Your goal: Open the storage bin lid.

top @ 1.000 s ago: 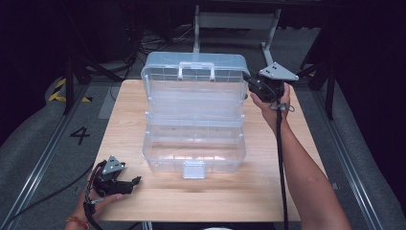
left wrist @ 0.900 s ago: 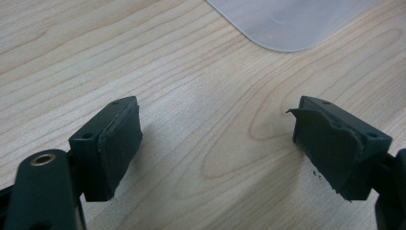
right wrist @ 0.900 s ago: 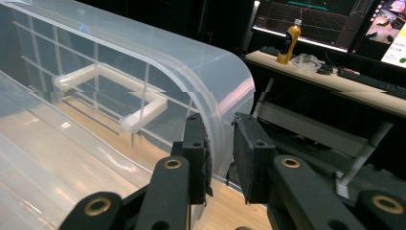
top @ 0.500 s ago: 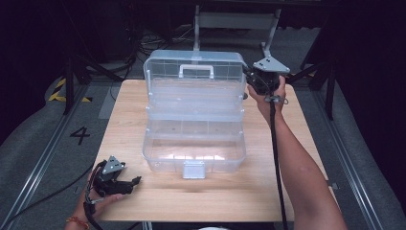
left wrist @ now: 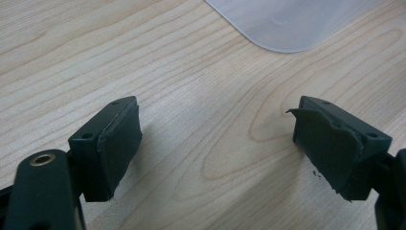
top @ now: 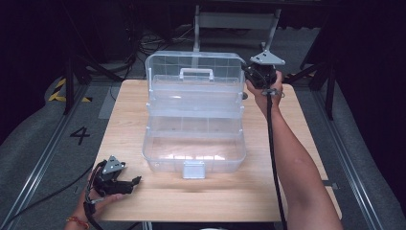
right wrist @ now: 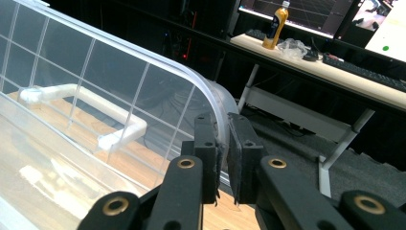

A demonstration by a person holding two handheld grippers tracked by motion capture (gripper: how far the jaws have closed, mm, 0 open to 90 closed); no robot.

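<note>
A clear plastic toolbox [top: 194, 143] stands open in the middle of the wooden table [top: 124, 120], with its gridded lid [top: 191, 79] raised at the far side. My right gripper [top: 250, 73] is at the lid's far right corner. In the right gripper view it [right wrist: 223, 125] is shut on the lid's curved rim [right wrist: 210, 103], which runs between the pads. My left gripper [top: 135, 182] lies on the table near the front left corner. In the left gripper view it [left wrist: 215, 139] stands open over bare wood, and a corner of the box [left wrist: 287, 24] lies beyond it.
A white handle [top: 196, 73] sits on the lid, and a white latch [top: 194, 168] on the box's front wall. A metal frame [top: 237, 21] stands behind the table. Beyond it, a desk carries an orange bottle [right wrist: 277, 21] and a keyboard [right wrist: 364, 72].
My right gripper has moved toward the far side and a little left with the lid's corner in it, and the lid now stands more upright. The left gripper has not moved.
</note>
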